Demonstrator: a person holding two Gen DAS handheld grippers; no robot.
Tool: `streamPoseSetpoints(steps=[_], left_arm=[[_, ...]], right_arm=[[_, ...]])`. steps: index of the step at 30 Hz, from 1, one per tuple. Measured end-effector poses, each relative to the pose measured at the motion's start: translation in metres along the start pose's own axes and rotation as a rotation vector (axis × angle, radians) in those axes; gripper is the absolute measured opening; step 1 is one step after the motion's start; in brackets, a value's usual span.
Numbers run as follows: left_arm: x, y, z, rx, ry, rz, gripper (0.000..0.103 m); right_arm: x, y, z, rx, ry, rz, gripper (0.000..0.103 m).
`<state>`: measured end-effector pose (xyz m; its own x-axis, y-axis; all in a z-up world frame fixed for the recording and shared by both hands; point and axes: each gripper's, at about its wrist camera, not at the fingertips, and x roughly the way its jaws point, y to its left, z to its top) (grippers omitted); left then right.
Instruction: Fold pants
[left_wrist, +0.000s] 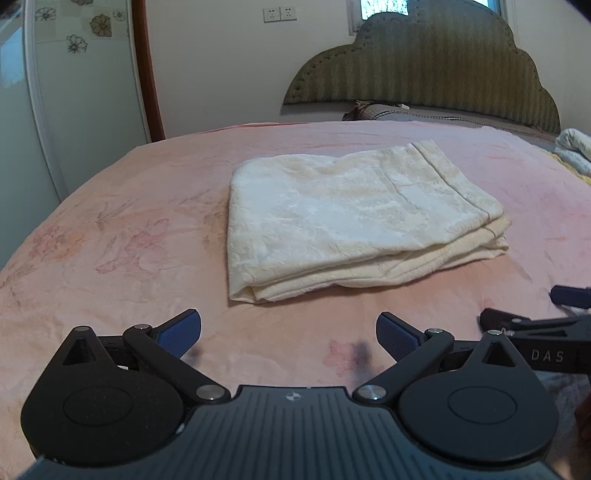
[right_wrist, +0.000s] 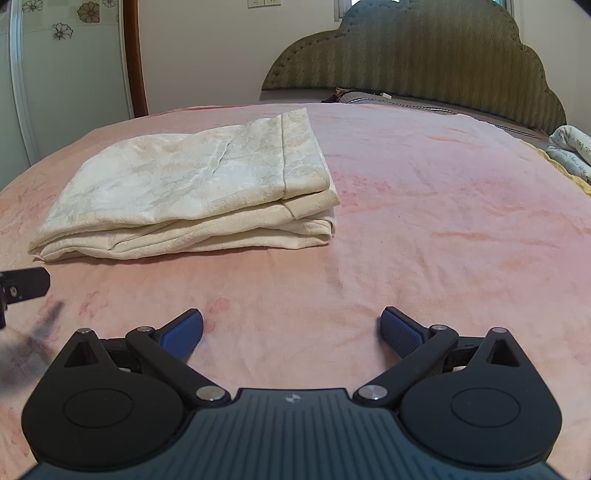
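Observation:
The cream pants (left_wrist: 351, 218) lie folded into a flat stack of layers on the pink bedspread (left_wrist: 129, 240). In the right wrist view the pants (right_wrist: 184, 192) sit at upper left. My left gripper (left_wrist: 288, 334) is open and empty, just short of the stack's near edge. My right gripper (right_wrist: 291, 332) is open and empty, to the right of and nearer than the stack. Part of the right gripper (left_wrist: 535, 332) shows at the left wrist view's right edge, and a left finger (right_wrist: 24, 284) shows at the right wrist view's left edge.
An olive padded headboard (left_wrist: 424, 66) and a dark pillow (left_wrist: 406, 112) stand at the far end of the bed. A crumpled light blanket (left_wrist: 574, 149) lies at the far right. A wardrobe door with flower stickers (left_wrist: 74, 92) stands to the left.

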<state>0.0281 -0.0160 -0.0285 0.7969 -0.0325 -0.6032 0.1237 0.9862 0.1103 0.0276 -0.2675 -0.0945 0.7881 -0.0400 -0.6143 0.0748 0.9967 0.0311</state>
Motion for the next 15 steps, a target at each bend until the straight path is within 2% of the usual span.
streamPoseSetpoints(steps=[4,15], left_arm=[[0.002,-0.003,-0.005,0.019,-0.009,0.01,0.103],[0.015,0.014,-0.013,-0.047,0.011,-0.001,0.103]], right_arm=[[0.0,0.0,0.0,0.0,0.0,0.0,0.103],[0.0,0.0,0.0,-0.001,0.0,0.0,0.103]])
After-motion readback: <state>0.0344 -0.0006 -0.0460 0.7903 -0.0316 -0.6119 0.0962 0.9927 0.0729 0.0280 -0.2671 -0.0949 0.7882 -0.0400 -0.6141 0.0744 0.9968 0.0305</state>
